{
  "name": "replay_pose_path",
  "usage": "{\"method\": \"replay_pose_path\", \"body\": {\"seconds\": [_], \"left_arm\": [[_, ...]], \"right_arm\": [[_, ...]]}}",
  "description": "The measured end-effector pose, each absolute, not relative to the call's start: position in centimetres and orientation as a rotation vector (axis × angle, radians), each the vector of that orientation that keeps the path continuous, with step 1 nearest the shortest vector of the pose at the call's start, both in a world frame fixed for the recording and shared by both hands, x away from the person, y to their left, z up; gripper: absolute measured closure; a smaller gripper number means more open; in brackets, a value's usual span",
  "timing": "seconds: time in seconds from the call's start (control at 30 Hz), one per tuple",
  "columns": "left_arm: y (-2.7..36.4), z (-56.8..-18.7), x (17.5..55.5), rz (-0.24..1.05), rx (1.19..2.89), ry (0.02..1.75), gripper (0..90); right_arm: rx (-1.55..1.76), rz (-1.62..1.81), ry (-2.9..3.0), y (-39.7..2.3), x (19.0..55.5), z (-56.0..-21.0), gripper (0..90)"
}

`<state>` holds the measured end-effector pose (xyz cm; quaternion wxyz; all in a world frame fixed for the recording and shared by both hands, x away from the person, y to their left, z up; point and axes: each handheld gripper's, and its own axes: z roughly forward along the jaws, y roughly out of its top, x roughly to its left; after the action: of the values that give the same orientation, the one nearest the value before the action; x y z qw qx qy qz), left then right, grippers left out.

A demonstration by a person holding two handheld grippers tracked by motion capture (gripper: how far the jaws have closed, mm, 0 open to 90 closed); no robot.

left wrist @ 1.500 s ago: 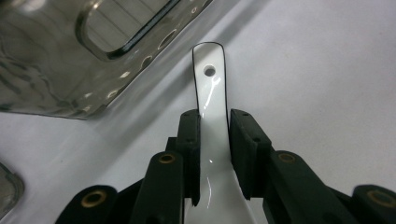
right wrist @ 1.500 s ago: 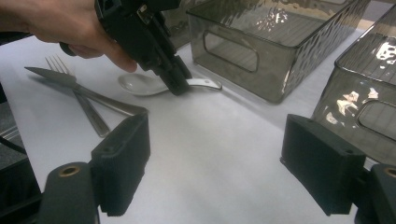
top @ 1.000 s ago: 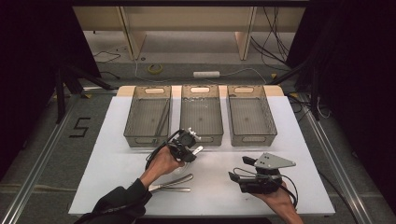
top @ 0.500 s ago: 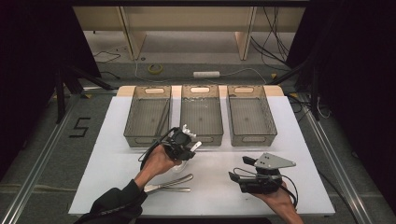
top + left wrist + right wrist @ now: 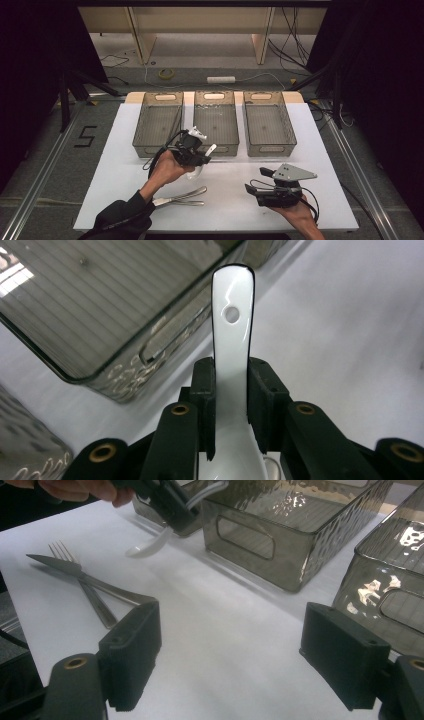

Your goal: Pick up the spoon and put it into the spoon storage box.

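Now the white spoon (image 5: 231,355) sits clamped between the left tool's (image 5: 231,405) jaws.

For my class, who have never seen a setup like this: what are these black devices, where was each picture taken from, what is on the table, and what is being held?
A person holds a hand-operated clamp in each hand. The high view looks down on the white table; the other two views come from cameras riding on each clamp. The left gripper is shut on a white spoon, gripping its handle, lifted near the front of the trays. The right gripper is open and holds nothing. On the table stand three clear trays, and a knife and fork lie crossed.
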<state>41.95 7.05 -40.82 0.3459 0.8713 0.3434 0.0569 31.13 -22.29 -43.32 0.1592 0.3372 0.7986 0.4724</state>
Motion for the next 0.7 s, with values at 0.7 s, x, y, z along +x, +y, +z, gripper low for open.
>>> {"method": "replay_pose_path", "body": {"seconds": [0.7], "left_arm": [[9.0,-36.2,46.4,0.197,2.065,0.963,74.6]], "right_arm": [[0.97,1.356,2.282,-22.3,31.3,-43.4,24.9]]}}
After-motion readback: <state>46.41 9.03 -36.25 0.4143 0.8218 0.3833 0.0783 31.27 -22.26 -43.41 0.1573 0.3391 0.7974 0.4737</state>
